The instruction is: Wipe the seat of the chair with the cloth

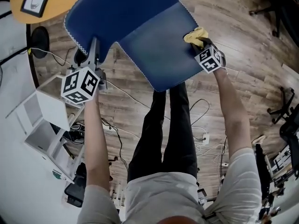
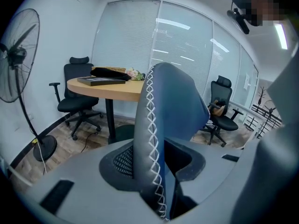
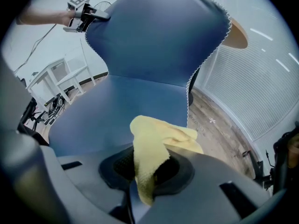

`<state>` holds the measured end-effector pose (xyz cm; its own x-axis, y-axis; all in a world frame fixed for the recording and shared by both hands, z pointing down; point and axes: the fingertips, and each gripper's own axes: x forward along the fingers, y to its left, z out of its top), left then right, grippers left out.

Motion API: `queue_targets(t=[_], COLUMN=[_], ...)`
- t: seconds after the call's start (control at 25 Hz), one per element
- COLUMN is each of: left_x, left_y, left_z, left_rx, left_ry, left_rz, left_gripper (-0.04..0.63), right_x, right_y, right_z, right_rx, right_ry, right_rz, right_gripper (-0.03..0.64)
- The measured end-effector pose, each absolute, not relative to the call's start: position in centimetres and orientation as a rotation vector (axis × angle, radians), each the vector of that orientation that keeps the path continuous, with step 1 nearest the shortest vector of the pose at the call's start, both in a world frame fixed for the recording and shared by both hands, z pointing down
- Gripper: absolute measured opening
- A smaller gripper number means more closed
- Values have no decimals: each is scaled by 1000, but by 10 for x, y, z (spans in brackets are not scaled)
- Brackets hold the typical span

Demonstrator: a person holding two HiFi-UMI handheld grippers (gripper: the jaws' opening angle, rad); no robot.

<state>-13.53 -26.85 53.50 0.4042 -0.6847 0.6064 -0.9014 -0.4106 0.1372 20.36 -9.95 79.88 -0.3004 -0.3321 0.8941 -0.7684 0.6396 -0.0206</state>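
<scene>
**Left tongs on backrest, right tongs on cloth**

Both jaws of the left tongs clamp the blue backrest's white-stitched side edge, which stands upright between them. Right tongs pinch the yellow cloth; it lies on the seat at its right edge, near the back corner. Wood floor shows below the seat.

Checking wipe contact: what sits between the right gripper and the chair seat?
The yellow cloth, pinched in the right gripper, at the blue seat's edge; the right gripper view shows it.
</scene>
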Motion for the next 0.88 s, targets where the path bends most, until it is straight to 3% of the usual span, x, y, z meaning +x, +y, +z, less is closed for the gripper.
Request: queue_targets(t=[0.6, 0.88], left_x=[-132, -131], left_y=[-265, -267], left_z=[536, 535], left_rx=[2263, 2294], left_ry=[-1321, -1312], left_rz=[742, 725], left_gripper=[164, 164], right_x=[242, 249], right_y=[-16, 18], right_z=[800, 800], right_rx=[1038, 1363], right_ry=[-1790, -1647], right_rz=[659, 901], right_gripper=[77, 77])
